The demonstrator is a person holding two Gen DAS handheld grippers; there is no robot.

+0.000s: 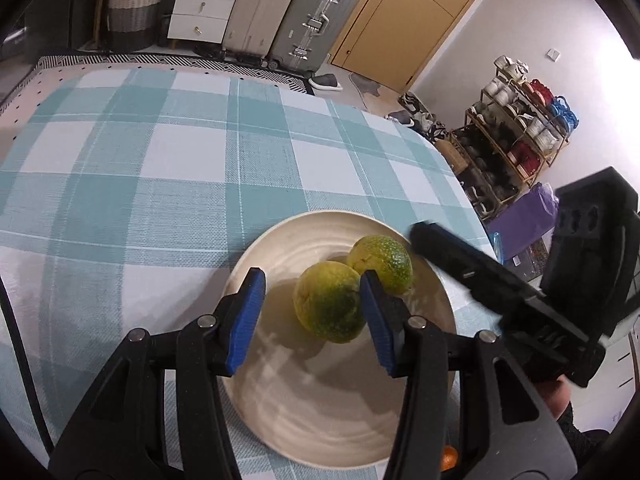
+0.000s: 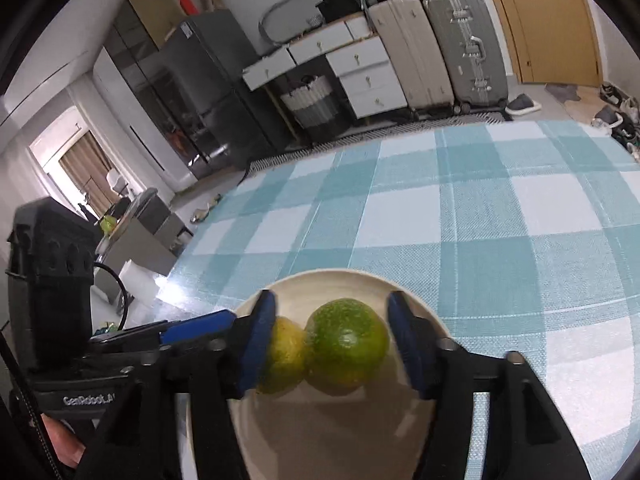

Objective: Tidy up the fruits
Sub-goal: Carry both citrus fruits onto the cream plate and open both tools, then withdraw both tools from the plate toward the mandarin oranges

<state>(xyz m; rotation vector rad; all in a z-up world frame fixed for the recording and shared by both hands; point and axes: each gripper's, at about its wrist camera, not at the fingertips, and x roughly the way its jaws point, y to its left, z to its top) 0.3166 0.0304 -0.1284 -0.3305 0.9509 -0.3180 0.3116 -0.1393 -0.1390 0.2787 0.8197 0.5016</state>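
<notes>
A teal-checked tablecloth covered the table. Two suitcases and a white drawer unit stood at upper centre.

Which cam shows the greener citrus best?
Right wrist: the greener citrus sits centred between the open right gripper pads, stem end facing the lens, unobstructed. Left wrist shows it farther back on the plate, partly hidden by the yellower citrus.

left gripper jaws parted, right gripper (wider)
</notes>
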